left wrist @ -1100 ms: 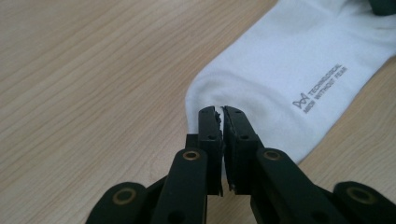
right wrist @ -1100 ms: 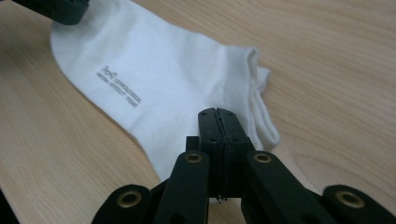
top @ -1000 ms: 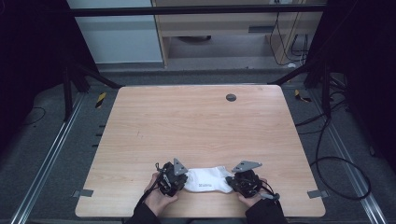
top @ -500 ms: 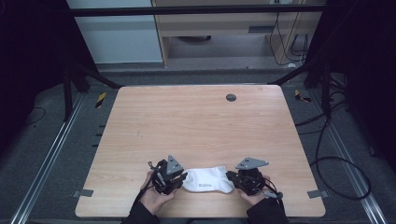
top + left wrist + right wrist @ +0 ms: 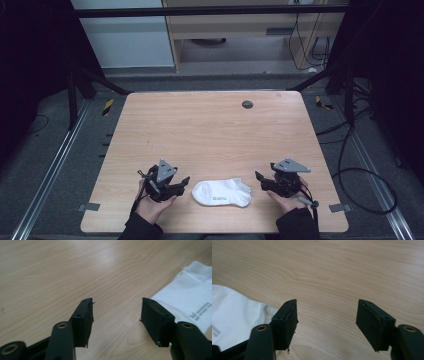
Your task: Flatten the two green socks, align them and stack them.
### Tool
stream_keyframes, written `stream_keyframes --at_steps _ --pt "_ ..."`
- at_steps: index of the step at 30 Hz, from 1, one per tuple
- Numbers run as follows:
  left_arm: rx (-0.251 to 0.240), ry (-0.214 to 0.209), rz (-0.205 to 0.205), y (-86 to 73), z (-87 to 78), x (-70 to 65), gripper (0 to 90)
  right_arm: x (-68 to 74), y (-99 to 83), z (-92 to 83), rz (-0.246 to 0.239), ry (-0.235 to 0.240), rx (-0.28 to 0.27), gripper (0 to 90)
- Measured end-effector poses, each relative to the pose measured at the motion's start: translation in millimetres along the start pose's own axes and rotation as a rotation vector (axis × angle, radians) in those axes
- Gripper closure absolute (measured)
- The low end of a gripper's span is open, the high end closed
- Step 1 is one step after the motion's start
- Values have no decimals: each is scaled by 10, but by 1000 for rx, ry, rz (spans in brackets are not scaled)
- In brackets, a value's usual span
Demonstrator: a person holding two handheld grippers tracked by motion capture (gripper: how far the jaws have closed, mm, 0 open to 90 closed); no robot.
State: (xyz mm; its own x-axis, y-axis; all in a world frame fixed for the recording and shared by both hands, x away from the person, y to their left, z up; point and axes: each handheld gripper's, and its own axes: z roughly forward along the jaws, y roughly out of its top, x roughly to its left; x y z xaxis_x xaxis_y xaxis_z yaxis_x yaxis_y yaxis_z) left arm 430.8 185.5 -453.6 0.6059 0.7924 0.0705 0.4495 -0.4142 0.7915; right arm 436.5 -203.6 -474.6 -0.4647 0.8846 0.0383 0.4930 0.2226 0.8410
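sock: white, flat on table near front edge, between grippers; small grey print, unreadable | left gripper: jaws just opened, spread, empty | right gripper: jaws just opened, spread, empty

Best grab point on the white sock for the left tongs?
Probably the rounded end of the sock nearest the left tongs. It lies flat, so come in low from that side and pinch the edge; the jaws have just opened, with nothing between them.
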Motion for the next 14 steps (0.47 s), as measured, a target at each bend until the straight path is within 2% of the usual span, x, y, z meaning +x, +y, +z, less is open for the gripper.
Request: stream_keyframes --at_steps 5,8,12,14 --pt "-22 41 -34 -92 -77 206 368 -150 -67 -5 12 -29 1 247" --pt "-16 57 -44 -168 -120 311 349 -213 -95 -21 26 -35 0 216" --pt "-11 73 -60 -247 -151 421 334 -306 -134 -29 16 -59 12 195" --pt "-11 82 -70 -268 -153 464 330 -340 -148 -42 26 -68 6 189"
